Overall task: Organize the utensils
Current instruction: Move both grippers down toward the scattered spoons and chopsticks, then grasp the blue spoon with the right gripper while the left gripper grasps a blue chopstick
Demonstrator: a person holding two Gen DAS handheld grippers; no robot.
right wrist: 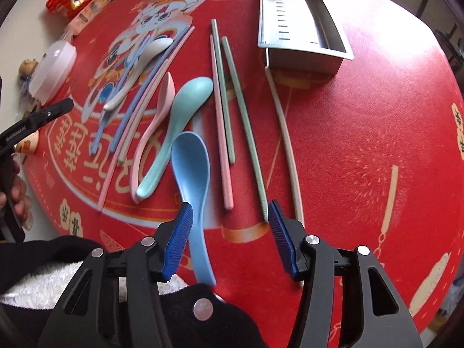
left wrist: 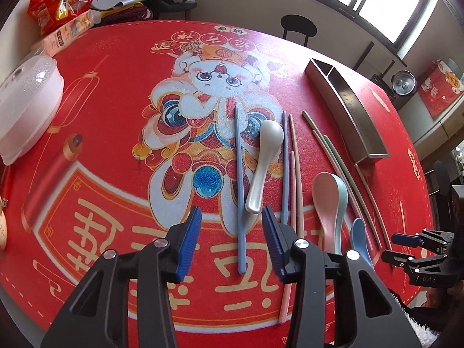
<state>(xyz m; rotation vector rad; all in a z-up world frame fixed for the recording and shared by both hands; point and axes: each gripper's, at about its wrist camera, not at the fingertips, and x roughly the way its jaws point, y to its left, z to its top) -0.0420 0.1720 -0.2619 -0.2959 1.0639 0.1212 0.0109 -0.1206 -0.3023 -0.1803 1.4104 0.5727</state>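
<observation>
Several spoons and chopsticks lie on a red printed mat. My left gripper (left wrist: 232, 217) is open and empty above a blue chopstick (left wrist: 239, 191) and the handle of a white spoon (left wrist: 264, 165). A pink spoon (left wrist: 326, 203), a teal spoon (left wrist: 342, 200) and a blue spoon (left wrist: 359, 237) lie to its right. My right gripper (right wrist: 230, 213) is open and empty, just right of the blue spoon (right wrist: 192, 174). A green chopstick (right wrist: 246, 127) and a cream chopstick (right wrist: 285, 142) run toward the steel utensil box (right wrist: 304, 55), also in the left wrist view (left wrist: 352, 110).
A white lidded container (left wrist: 27, 104), a pink box (left wrist: 66, 34) and red snack bags (left wrist: 62, 0) sit at the mat's far left edge. A black stool (left wrist: 298, 27) stands beyond the table. The right gripper (left wrist: 417, 249) shows at the right edge of the left wrist view.
</observation>
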